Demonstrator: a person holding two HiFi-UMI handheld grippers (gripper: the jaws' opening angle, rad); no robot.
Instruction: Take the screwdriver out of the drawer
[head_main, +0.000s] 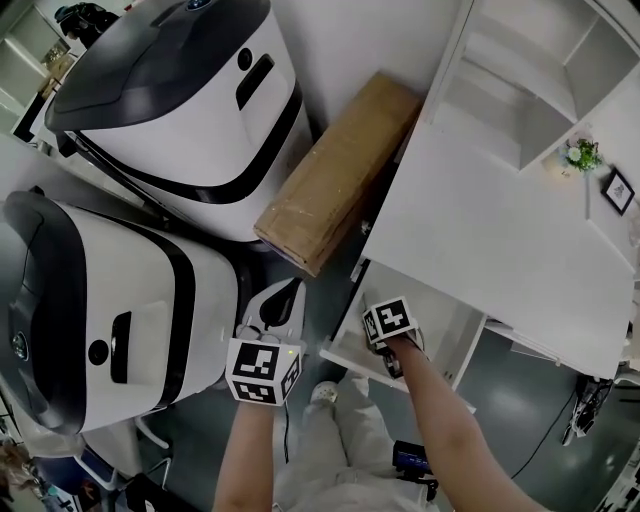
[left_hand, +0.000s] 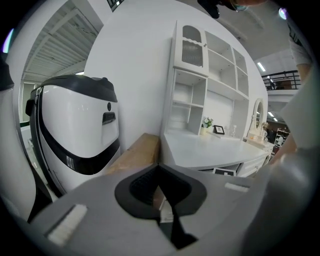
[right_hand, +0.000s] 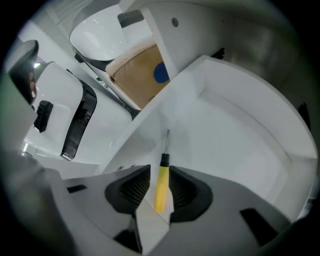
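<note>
A screwdriver (right_hand: 162, 175) with a yellow handle and a thin dark shaft lies on the white floor of the open drawer (right_hand: 240, 105). My right gripper (right_hand: 161, 192) is down inside that drawer (head_main: 445, 325), open, with its two dark pads either side of the yellow handle and a thin gap showing at each side. In the head view the right gripper (head_main: 388, 358) sits under its marker cube and the screwdriver is hidden. My left gripper (head_main: 280, 300) hangs shut and empty left of the drawer, and its jaws (left_hand: 159, 192) point towards the desk.
The drawer belongs to a white desk (head_main: 500, 230) with a shelf unit (head_main: 530, 90) on top. A long cardboard box (head_main: 340, 170) leans beside the desk. Two large white and black machines (head_main: 180, 90) (head_main: 110, 310) stand to the left. The person's legs are below.
</note>
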